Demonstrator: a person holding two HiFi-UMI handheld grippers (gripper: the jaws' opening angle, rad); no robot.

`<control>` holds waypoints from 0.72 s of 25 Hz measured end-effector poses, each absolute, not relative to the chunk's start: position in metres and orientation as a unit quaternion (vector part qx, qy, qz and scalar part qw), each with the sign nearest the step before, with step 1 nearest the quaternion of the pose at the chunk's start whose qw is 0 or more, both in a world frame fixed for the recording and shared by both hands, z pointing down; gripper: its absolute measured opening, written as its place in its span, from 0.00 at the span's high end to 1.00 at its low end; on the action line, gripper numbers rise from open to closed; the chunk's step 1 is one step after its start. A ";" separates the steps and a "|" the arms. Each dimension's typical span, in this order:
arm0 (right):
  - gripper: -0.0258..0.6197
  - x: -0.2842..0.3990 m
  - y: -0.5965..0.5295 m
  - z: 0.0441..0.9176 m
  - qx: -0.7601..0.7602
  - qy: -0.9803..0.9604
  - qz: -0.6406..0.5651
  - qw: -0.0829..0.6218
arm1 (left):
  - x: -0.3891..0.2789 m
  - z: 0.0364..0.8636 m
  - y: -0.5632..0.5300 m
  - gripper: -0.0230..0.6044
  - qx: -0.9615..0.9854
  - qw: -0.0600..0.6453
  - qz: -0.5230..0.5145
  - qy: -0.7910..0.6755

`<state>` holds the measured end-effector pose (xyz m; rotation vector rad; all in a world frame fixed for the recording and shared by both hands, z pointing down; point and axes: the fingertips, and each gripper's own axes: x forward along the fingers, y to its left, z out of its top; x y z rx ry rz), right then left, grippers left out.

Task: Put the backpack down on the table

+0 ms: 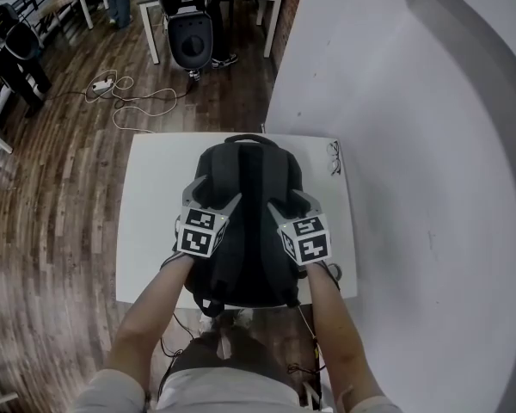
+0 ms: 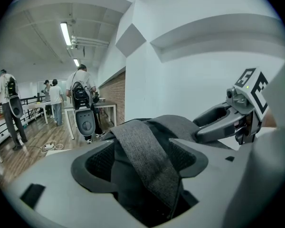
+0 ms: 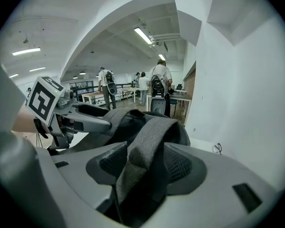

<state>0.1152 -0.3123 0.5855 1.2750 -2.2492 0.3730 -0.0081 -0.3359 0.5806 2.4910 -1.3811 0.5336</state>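
A black backpack (image 1: 245,222) lies flat on the small white table (image 1: 150,196), straps up, its top handle at the far edge. My left gripper (image 1: 217,192) is over its left side, and my right gripper (image 1: 290,200) over its right side. In the left gripper view the jaws (image 2: 141,167) stand wide, with a grey shoulder strap (image 2: 140,141) running loosely between the pads. The right gripper view shows the same: wide jaws (image 3: 145,167) around the other strap (image 3: 147,137), which is not pinched. Each gripper sees the other beside it.
A white wall (image 1: 430,188) rises close along the table's right side. A small dark item (image 1: 334,157) lies at the table's far right corner. Cables (image 1: 129,101) trail over the wooden floor beyond, with more tables (image 1: 258,7) and several people at the back.
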 end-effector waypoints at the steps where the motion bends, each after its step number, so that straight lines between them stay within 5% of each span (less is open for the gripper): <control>1: 0.60 0.117 -0.311 0.583 0.474 -0.830 0.138 0.259 | -0.008 0.579 -0.335 0.39 0.853 0.122 0.183 -0.473; 12: 0.61 0.128 -0.303 0.572 0.485 -0.827 0.134 0.251 | -0.001 0.569 -0.324 0.40 0.855 0.126 0.172 -0.472; 18: 0.75 0.126 -0.300 0.563 0.496 -0.825 0.113 0.247 | -0.007 0.558 -0.316 0.47 0.855 0.109 0.163 -0.480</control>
